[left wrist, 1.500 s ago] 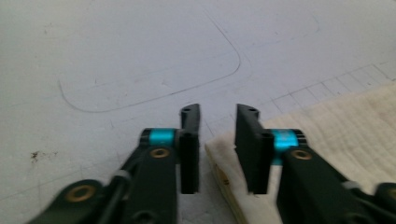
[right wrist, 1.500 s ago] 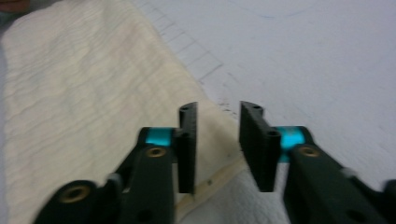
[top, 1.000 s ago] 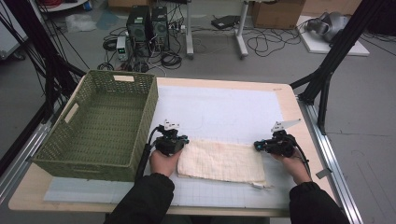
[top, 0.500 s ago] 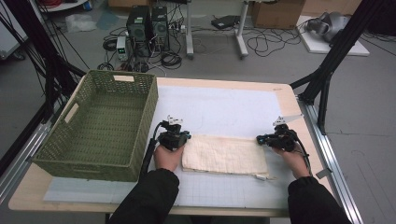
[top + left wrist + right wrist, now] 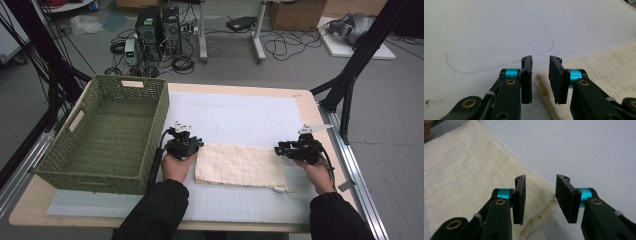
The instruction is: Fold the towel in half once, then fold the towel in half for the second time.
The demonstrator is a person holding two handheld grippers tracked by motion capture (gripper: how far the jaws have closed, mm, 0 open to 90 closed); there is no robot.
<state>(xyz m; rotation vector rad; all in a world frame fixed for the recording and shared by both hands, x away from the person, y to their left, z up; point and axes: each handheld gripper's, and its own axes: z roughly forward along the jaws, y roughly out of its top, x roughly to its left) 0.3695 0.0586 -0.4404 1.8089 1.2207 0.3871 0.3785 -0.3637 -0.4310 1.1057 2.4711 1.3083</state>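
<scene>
A: Folding step, by the look: cream cloth lying flat as a doubled band at lower centre of the high view, on the pale mat of the worktop.

B: Left tongs?

A: Sitting at the cloth's left short end, right of the green basket. In the left gripper view, apart by a narrow gap, just been opening, cloth corner lying low between the pads, not pinched.

B: And the right tongs?

A: At the cloth's right end, centre right of the high view. In the right gripper view, parted wider, also just been opening; cloth edge and its small sewn tag under the gap, unpressed. Nothing gripped on either side.

B: So a release after a fold?

A: Likely: cloth set down, both ends let go.

B: Next move?

A: Probably a further fold or a lift into the basket at left of the frame. Either way, calls for fresh bites on the cloth: pads lowered over an edge, all layers caught together, then closed. Worth watching the thin layers, easy to pick up just the top one.
</scene>
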